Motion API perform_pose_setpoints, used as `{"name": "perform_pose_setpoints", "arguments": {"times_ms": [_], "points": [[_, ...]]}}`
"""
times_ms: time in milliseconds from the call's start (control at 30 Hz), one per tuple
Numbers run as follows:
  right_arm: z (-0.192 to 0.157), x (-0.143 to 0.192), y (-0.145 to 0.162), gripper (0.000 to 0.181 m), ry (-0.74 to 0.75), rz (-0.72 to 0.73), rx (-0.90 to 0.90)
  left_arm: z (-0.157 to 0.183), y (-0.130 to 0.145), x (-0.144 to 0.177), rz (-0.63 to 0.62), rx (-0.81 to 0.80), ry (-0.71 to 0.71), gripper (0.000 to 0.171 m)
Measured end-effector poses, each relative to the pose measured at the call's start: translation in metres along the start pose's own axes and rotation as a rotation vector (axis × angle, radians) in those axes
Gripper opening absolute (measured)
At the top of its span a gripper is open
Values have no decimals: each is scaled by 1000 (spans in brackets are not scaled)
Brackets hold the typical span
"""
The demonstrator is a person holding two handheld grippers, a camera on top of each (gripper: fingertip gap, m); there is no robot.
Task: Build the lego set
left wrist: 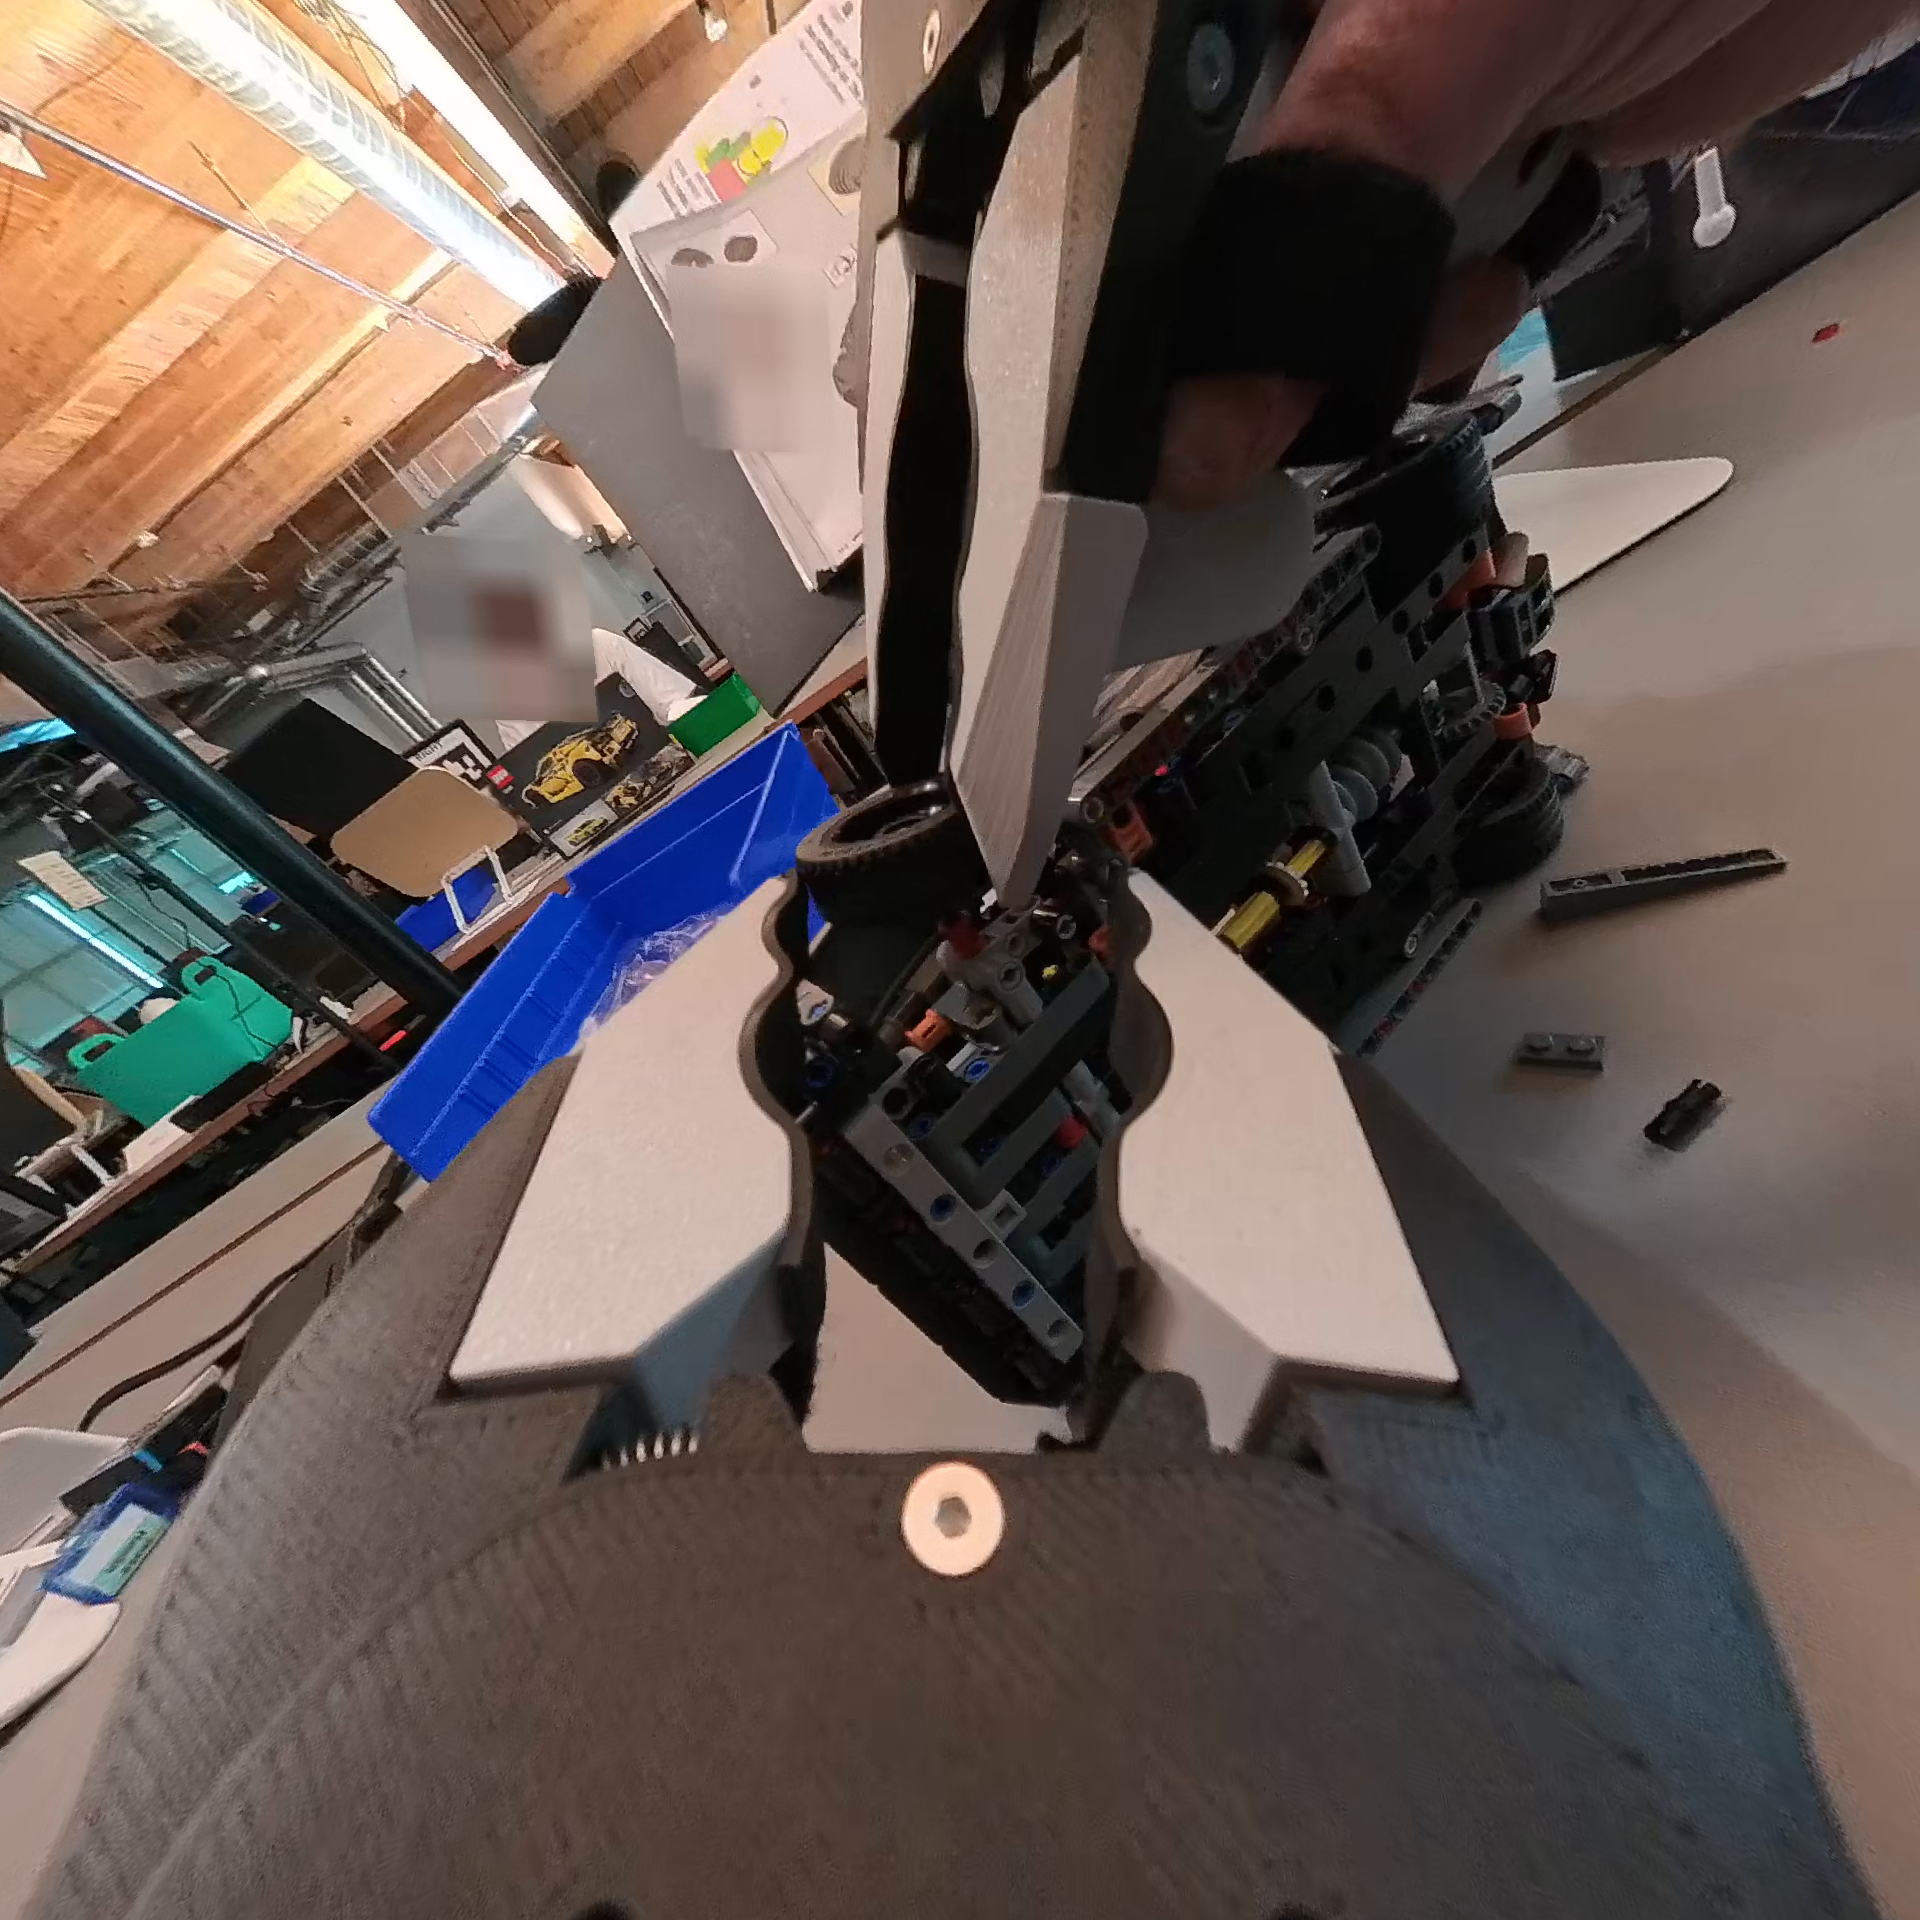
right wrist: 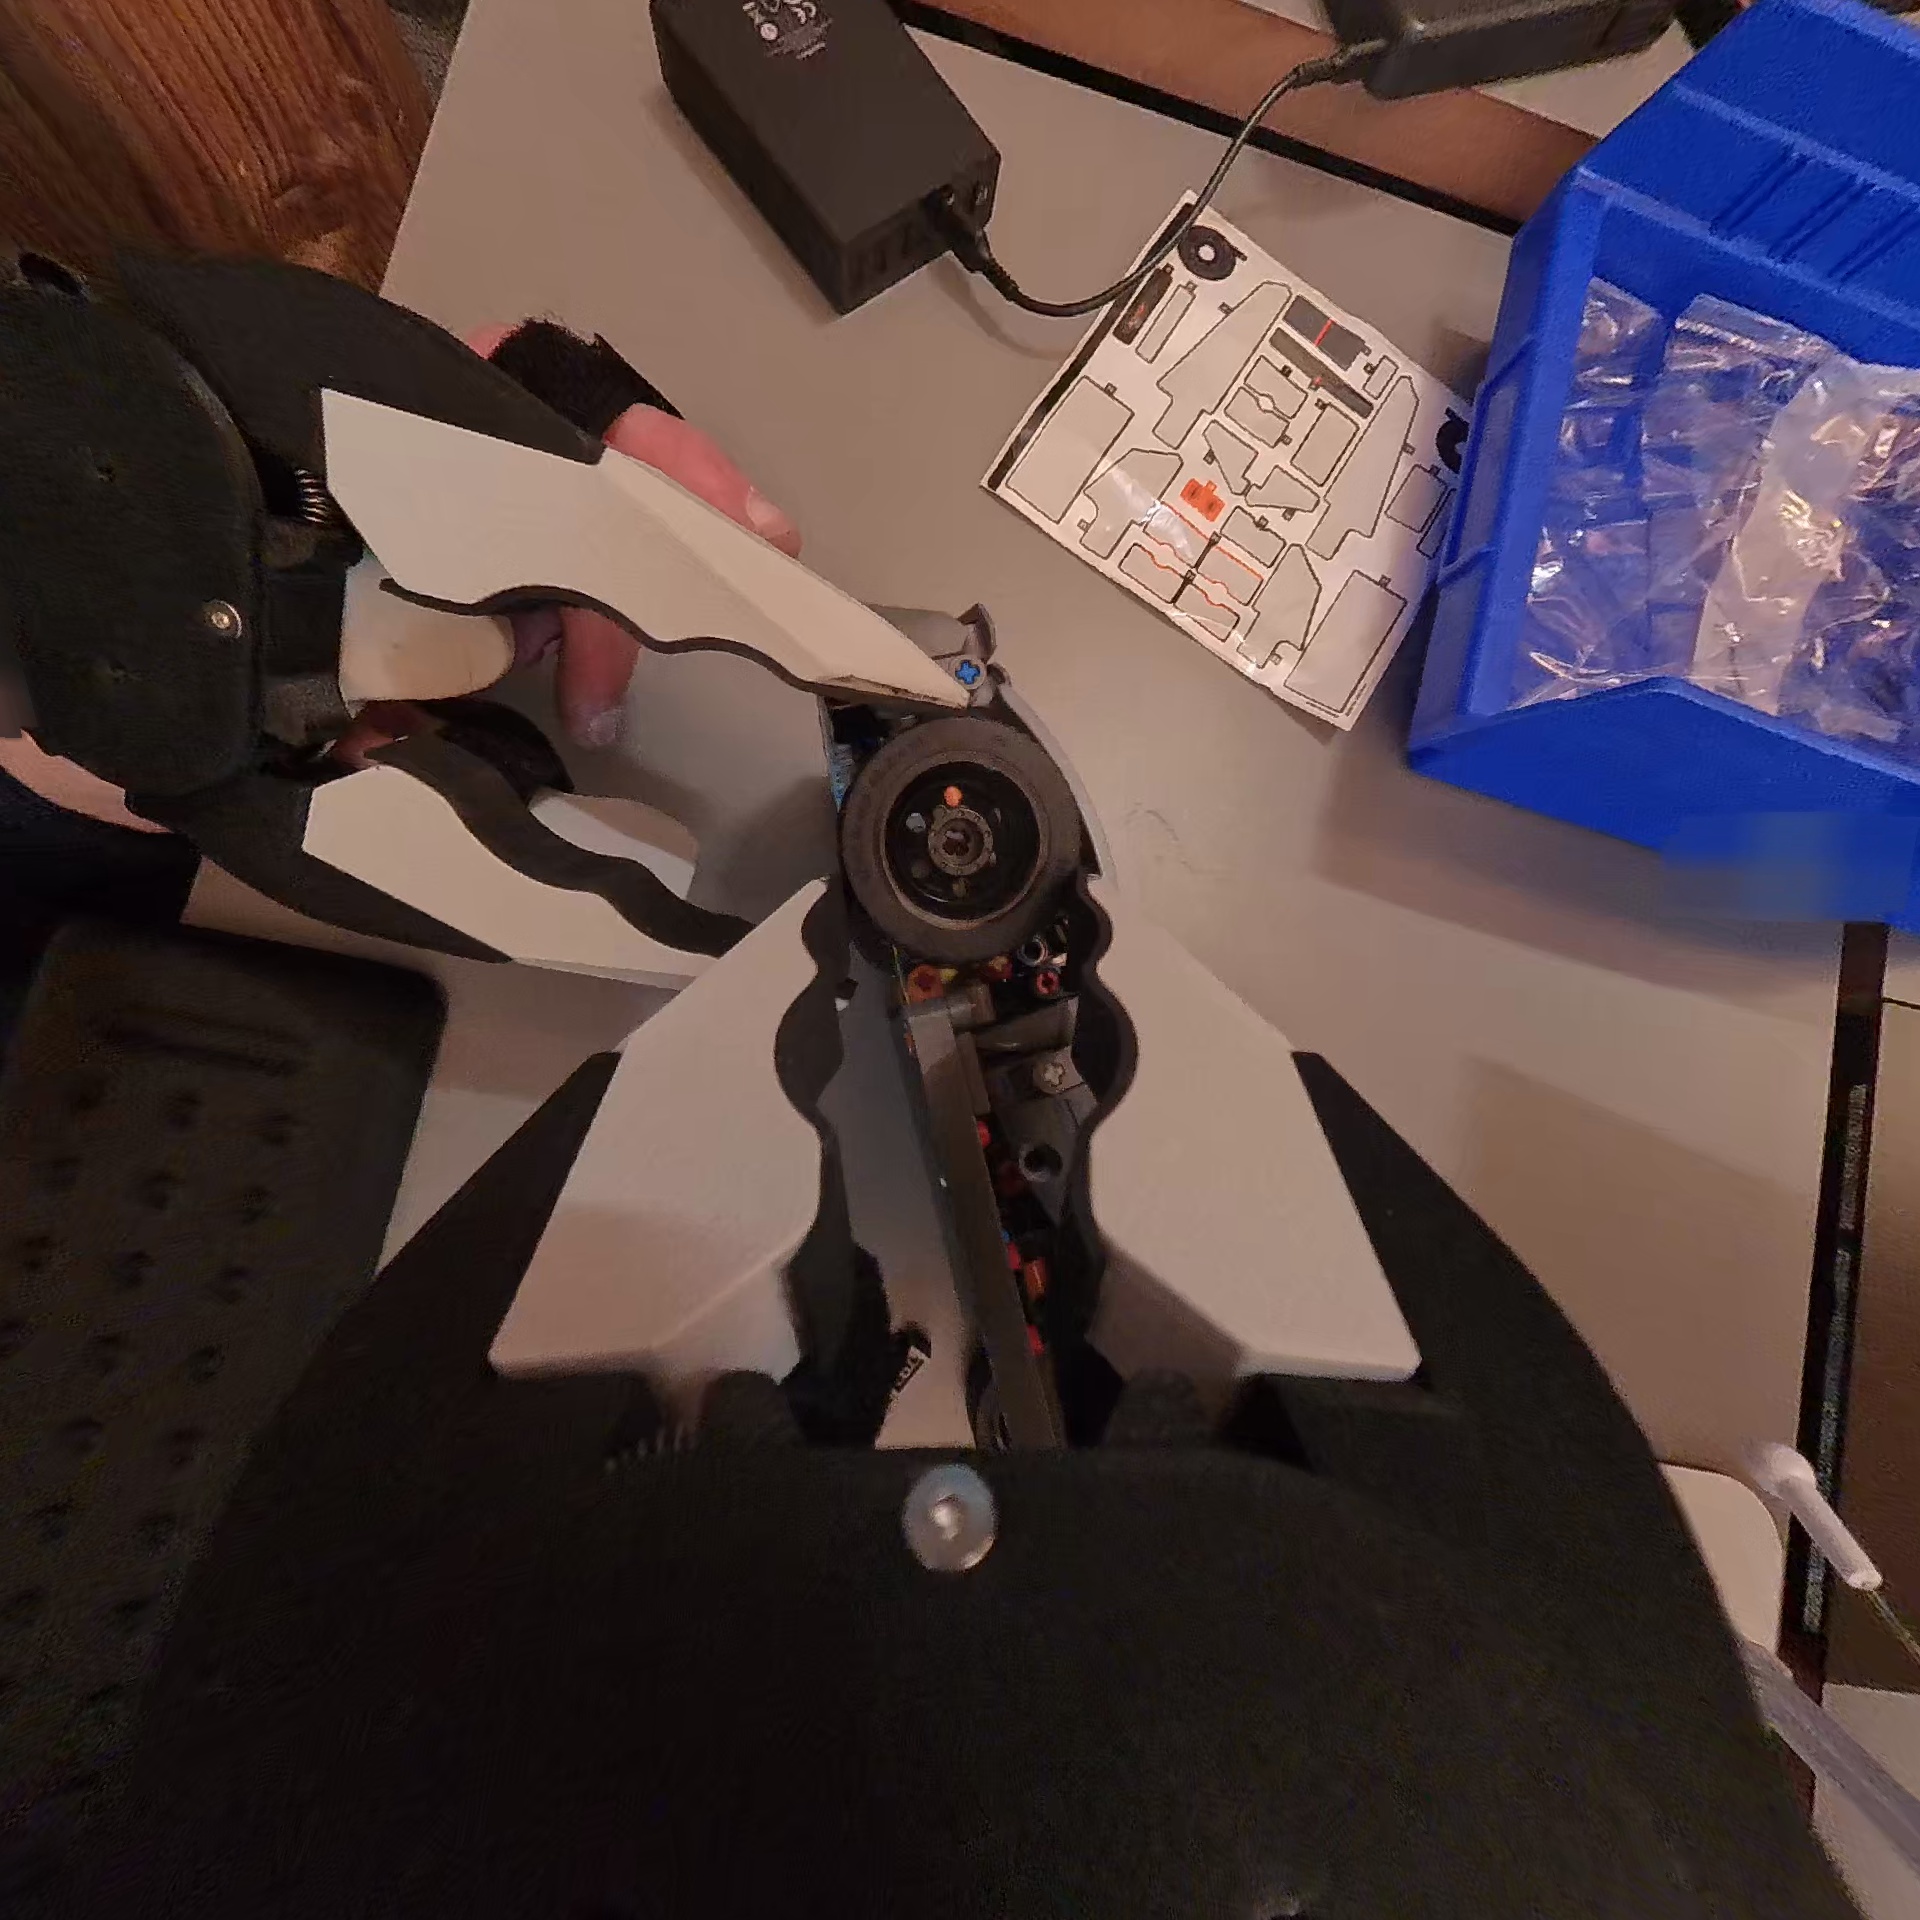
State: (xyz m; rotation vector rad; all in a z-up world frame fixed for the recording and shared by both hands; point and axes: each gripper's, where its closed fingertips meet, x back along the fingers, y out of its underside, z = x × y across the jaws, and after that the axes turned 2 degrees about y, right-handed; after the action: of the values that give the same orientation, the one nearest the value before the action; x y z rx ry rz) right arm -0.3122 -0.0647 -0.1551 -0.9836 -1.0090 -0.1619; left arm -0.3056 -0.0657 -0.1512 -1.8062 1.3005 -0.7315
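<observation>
A dark grey Lego Technic car chassis [left wrist: 987, 1143] with coloured pins sits tilted on the grey table. It carries a black wheel [left wrist: 883, 842]. My left gripper [left wrist: 956, 894] is shut on one end of the chassis, a finger on each side. My right gripper [left wrist: 997, 873] comes down from above beside the wheel. In the right wrist view, my right gripper [right wrist: 956, 894] is shut on the chassis [right wrist: 997, 1143] just below the wheel [right wrist: 961, 831]. The left gripper [right wrist: 847, 805] reaches in from the left and straddles the wheel end.
A long grey beam [left wrist: 1662, 883], a small grey plate [left wrist: 1558, 1049] and a black pin [left wrist: 1683, 1112] lie on the table to the right. A blue bin [right wrist: 1714, 520] holds plastic bags. A sticker sheet [right wrist: 1236, 468], a black power adapter [right wrist: 831, 135] and an instruction booklet [left wrist: 748, 312] are nearby. My left and right fingertips are right by each other.
</observation>
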Motion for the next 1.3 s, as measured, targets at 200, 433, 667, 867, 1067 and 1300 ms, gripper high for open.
{"name": "perform_pose_setpoints", "arguments": {"times_ms": [200, 433, 667, 867, 1067, 1300], "points": [[1, -1, 4, 39, 1, -12, 6, 2, 3, -2, -15, 0, 12, 55], [-1, -3, 4, 39, 3, -14, 22, 1, 3, -1, -18, -2, 9, 51], [-1, -4, 4, 39, 52, -34, 66, 1, 3, -1, -19, 4, 3, 54], [-1, -3, 1, 39, 80, -31, 90, -1, 6, -2, -46, -6, -31, 51], [-1, -1, 2, 39, 128, -65, 140, 0, 8, -2, -59, -6, -46, 51], [-3, -2, 1, 39, 122, -58, 156, -3, 2, 0, -33, -20, -74, 50]]}}
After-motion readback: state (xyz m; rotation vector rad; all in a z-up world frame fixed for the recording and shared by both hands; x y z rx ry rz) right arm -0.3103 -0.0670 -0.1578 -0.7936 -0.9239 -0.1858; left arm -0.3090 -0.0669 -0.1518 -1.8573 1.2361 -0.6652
